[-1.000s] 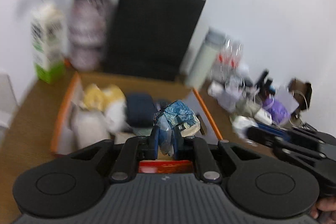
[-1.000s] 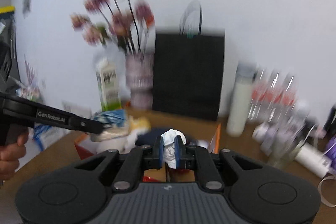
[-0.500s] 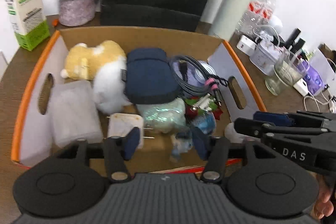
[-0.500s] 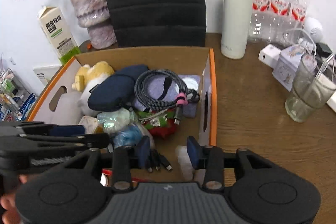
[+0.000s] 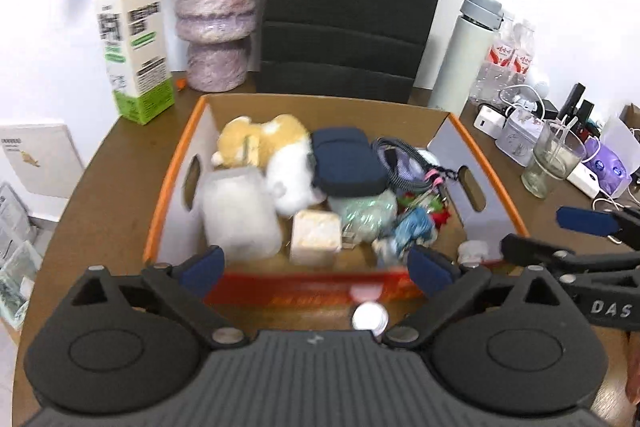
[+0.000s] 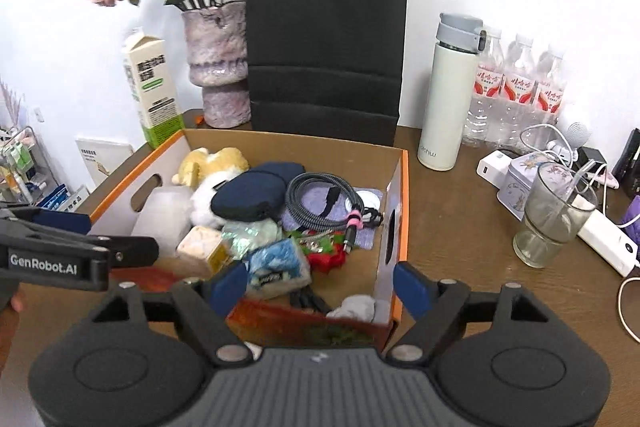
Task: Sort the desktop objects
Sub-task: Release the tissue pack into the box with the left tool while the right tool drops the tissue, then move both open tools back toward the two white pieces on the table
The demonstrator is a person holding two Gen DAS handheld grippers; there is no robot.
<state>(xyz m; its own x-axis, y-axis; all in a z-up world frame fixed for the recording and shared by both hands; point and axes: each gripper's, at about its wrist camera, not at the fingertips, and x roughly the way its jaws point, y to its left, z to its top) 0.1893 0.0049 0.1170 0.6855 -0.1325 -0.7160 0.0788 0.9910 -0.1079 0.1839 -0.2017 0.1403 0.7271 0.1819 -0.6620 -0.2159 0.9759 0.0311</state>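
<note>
Left wrist: box rim [image 5: 172,183] seemingly unobstructed

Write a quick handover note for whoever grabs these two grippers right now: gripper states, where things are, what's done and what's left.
Left gripper: open, jaws have just been opening, nothing between them.
Right gripper: open, jaws have just been opening, nothing gripped.
Both hover at the near edge of the cardboard box.
In the box: blue-and-white packet and crumpled white tissue near the front, plus plush toy, navy pouch and coiled cable.
Done: both carried items look dropped in.
Left: glass, small tin, white charger and the other clutter on the table to the right of the box.
</note>
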